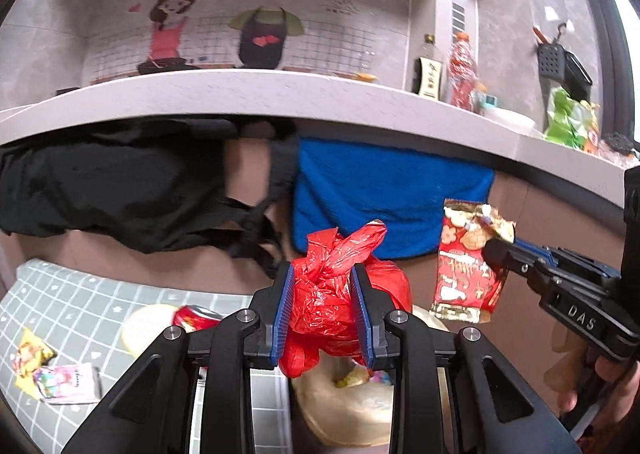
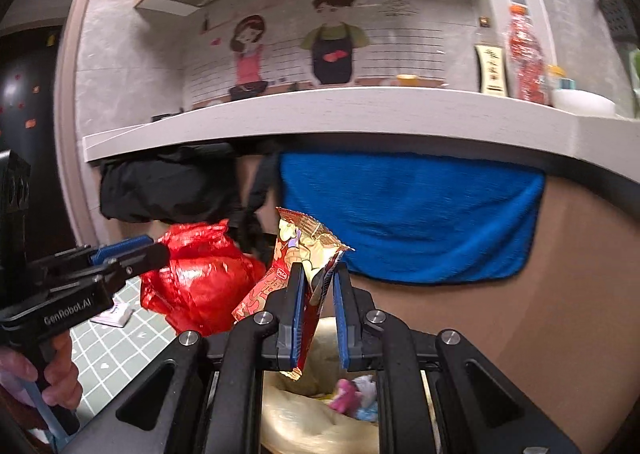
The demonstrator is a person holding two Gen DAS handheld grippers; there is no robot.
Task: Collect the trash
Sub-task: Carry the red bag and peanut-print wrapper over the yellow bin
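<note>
Crumpled red plastic bag sits squarely between the blue pads of the left claw, which is part-way spread and pinching the bag's bunched, knotted top, so the bag hangs in the air in front of a blue towel draped below the pale table edge. To its right, the right claw has its pads pressed nearly together on a red and gold foil snack wrapper; the wrapper's torn top stands above the fingertips and its lower end dangles beneath them. Both pieces of trash are held just above a cream-coloured plastic bag whose open mouth shows what seem to be pink and white scraps inside, though blur makes them hard to name. On the grey-green gridded floor mat to the left lie a red drink can, a yellow wrapper and a small pink and white packet, well apart from either claw.
</note>
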